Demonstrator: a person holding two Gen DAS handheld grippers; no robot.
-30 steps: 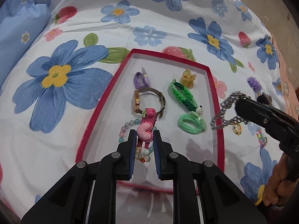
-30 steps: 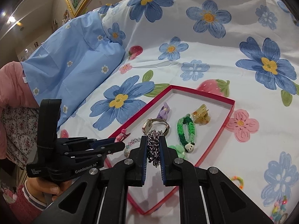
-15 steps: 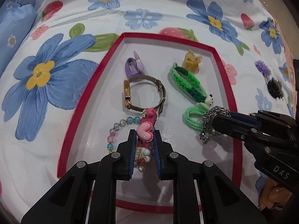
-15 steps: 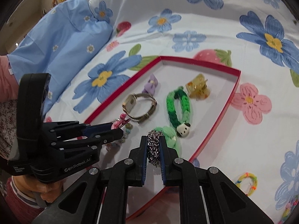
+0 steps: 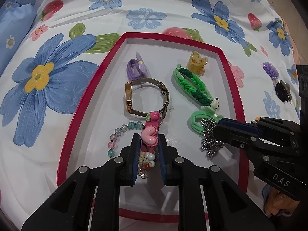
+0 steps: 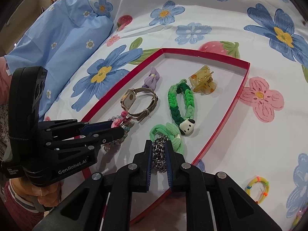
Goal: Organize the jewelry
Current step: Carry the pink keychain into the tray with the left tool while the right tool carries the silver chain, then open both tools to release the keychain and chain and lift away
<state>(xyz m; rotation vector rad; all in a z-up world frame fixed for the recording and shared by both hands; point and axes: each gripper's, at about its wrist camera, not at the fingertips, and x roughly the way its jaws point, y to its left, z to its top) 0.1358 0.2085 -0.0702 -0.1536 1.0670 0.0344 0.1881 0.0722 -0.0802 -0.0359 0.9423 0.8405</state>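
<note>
A red-rimmed white tray point(image 5: 80, 104) point(image 6: 238, 96) lies on a flowered bedsheet. My left gripper point(image 5: 148, 144) is shut on a pink heart charm bracelet point(image 5: 149, 136) with pastel beads, low over the tray's near left. My right gripper point(image 6: 159, 154) is shut on a silver chain point(image 6: 158, 154), which dangles onto the tray floor beside a light green hair tie point(image 5: 196, 123). It also shows in the left wrist view point(image 5: 210, 140). The tray holds a gold watch point(image 5: 134, 100), a purple hair tie point(image 5: 135, 69), a green braided bracelet point(image 5: 194, 84) and an amber claw clip point(image 5: 197, 62).
Outside the tray on the sheet lie a purple scrunchie point(image 5: 270, 71), a black hair piece point(image 5: 283, 92) and a yellow beaded ring point(image 6: 257, 189). A blue pillow point(image 6: 63, 38) lies at the left. Each hand grips its tool at the frame edges.
My right gripper has carried the silver chain from outside the tray's right rim down into the tray beside the light green hair tie. My left gripper has lowered with the bracelet.
</note>
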